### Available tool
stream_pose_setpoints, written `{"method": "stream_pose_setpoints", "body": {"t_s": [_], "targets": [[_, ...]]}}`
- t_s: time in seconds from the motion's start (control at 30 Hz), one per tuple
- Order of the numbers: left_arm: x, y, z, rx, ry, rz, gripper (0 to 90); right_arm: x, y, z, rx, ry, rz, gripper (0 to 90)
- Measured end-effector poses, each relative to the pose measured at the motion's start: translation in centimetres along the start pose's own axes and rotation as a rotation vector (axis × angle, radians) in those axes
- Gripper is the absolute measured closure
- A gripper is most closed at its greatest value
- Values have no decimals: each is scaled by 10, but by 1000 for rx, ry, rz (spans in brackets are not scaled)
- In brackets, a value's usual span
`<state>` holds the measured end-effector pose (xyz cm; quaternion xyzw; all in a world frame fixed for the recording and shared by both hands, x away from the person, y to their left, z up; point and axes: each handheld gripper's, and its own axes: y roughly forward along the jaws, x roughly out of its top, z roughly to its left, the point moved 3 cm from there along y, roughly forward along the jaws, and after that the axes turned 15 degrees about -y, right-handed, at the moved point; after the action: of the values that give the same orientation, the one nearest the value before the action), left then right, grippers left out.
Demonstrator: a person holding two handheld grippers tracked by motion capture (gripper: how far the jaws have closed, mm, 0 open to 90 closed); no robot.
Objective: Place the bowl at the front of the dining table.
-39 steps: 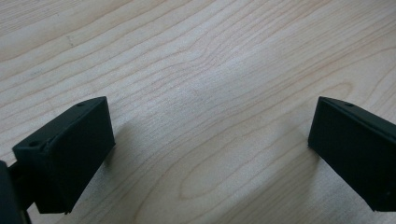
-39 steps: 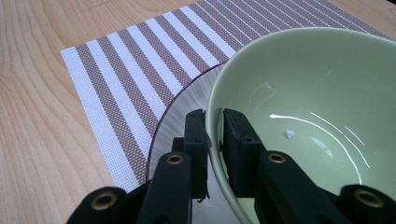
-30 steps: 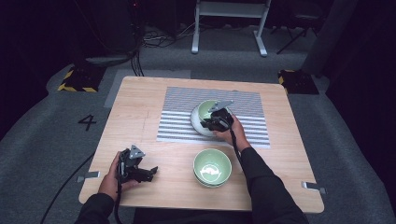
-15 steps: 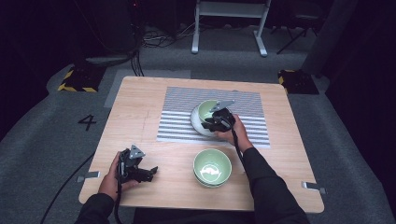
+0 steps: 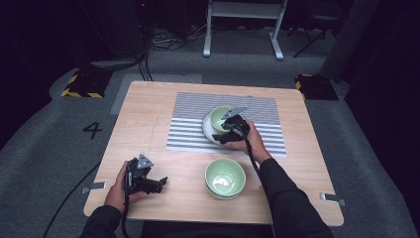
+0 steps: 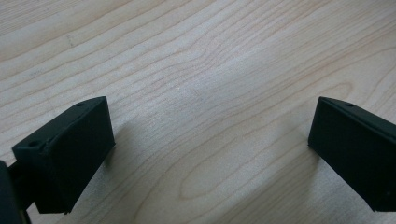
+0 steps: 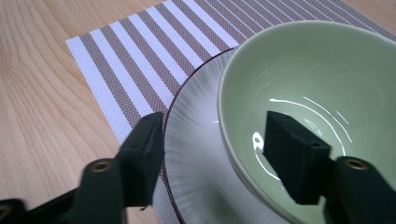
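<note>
Landmark, striped mat (image 5: 198,126): lies on table (image 5: 148,106), far half | plate (image 7: 196,172) on mat | bowl (image 7: 317,93) in plate | second bowl (image 5: 225,177) nearer me than mat | my left gripper (image 5: 159,181) left of that bowl

"4" on the grey floor (image 5: 59,148)

You have two green bowls: one (image 5: 221,119) far on the single white plate (image 5: 208,130), one (image 5: 225,176) near you. There is one striped mat (image 5: 188,124) on the one bench (image 5: 148,109).
</note>
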<state>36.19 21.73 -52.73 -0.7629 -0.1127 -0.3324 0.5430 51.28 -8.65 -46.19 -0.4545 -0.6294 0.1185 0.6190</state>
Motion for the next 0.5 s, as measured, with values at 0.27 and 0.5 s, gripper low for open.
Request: {"method": "stream_pose_setpoints", "body": {"t_s": [0.27,0.5], "targets": [[0,0,0,0,0,0,2,1,-4,4,4,-20,27,247],[0,0,0,-2,-3,0,2,0,-8,6,11,-10,14,203]]}}
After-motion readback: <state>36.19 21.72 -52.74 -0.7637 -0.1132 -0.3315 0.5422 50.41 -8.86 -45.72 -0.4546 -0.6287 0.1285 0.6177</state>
